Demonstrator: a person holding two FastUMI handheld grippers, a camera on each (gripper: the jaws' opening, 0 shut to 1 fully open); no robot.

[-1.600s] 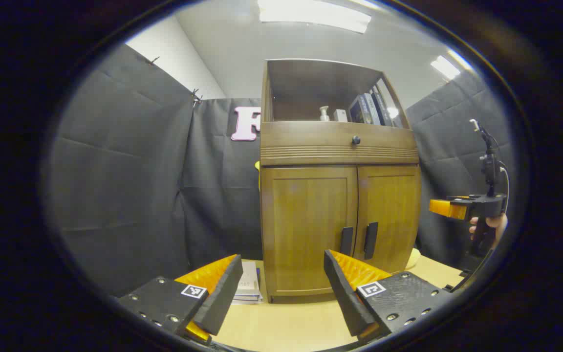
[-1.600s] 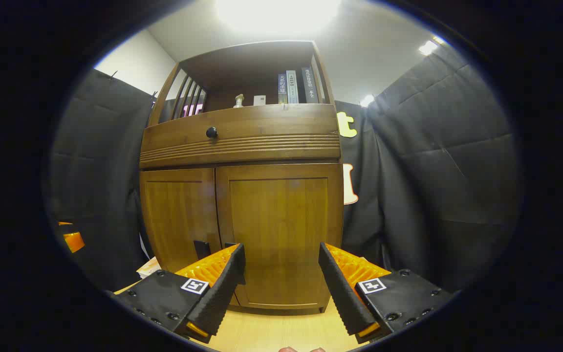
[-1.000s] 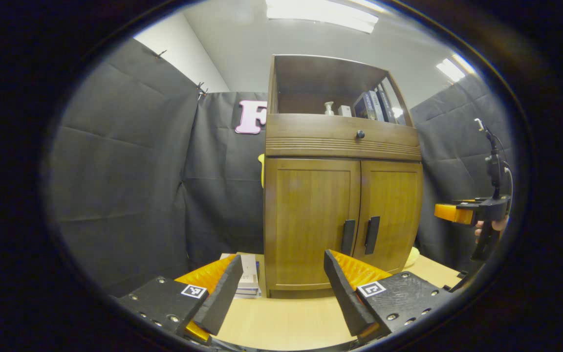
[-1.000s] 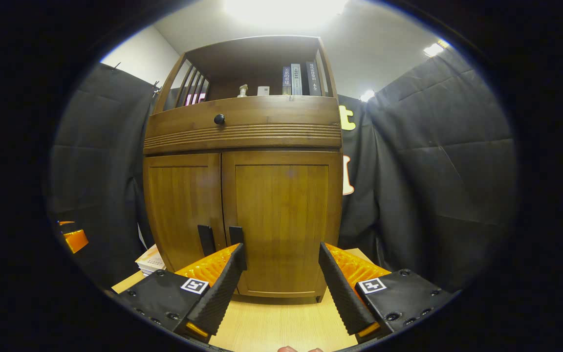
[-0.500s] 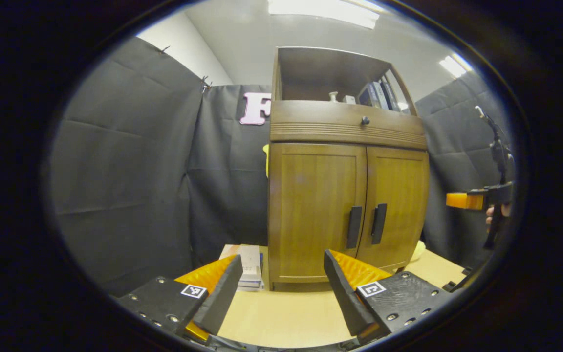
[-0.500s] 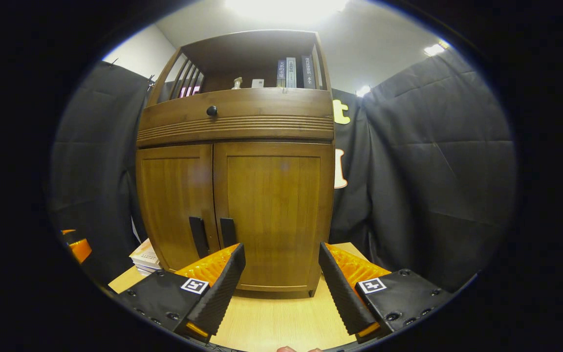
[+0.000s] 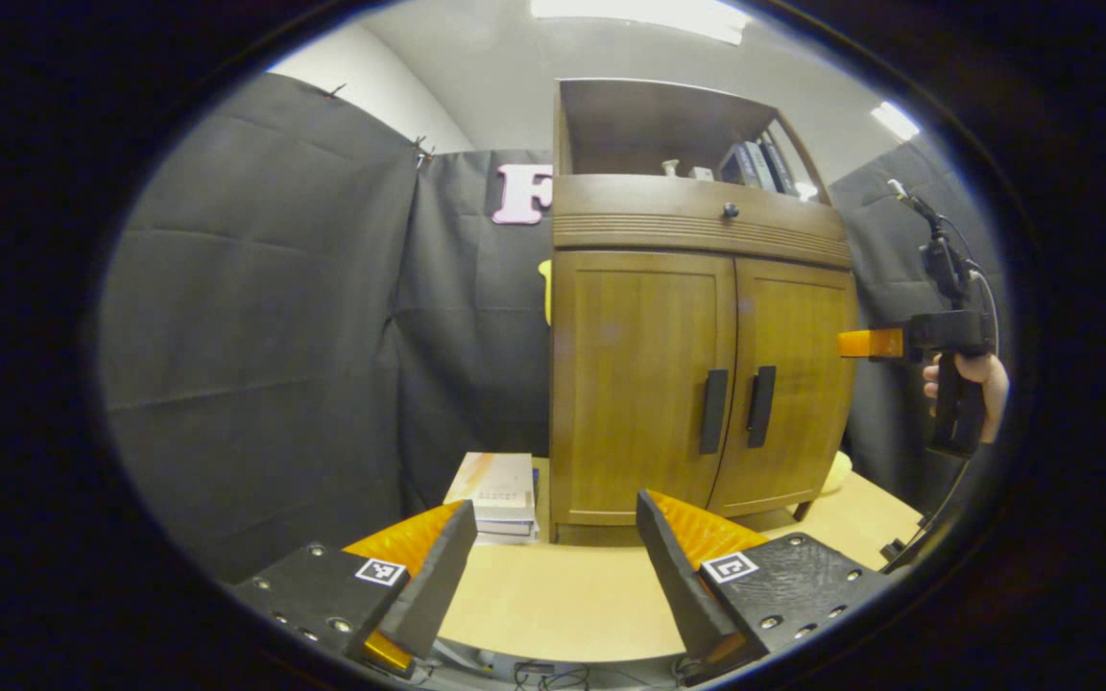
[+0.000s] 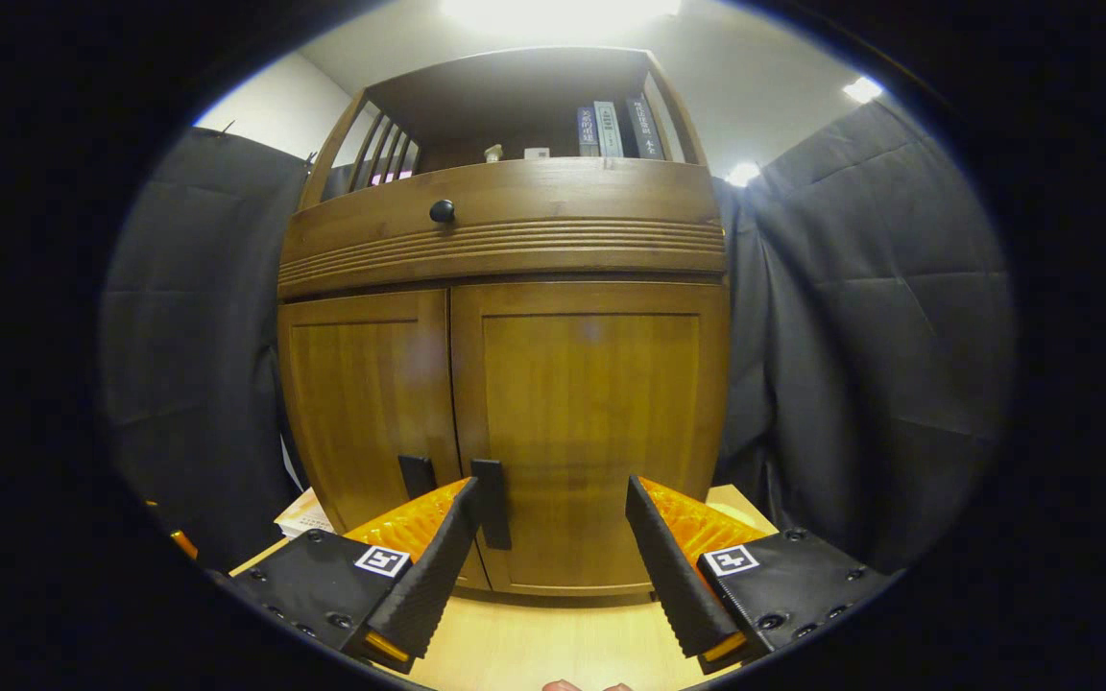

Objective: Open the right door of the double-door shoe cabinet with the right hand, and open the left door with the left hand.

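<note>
The wooden shoe cabinet stands on the table with its left door and right door shut. Two dark vertical handles sit side by side at the middle seam. My left gripper is open and empty, well short of the cabinet, in front of the left door. In the right gripper view the right door is close ahead. My right gripper is open, and the right handle shows just behind its left fingertip. A hand holds the right gripper level with the right door.
A stack of books lies on the light wooden table left of the cabinet. Above the doors are a drawer with a round knob and an open shelf with books. A yellow object sits beside the cabinet's right foot.
The right gripper has come closer to the cabinet, so the right handle now sits by its left finger. The left gripper's view has shifted, showing more table. Both doors stay shut.
</note>
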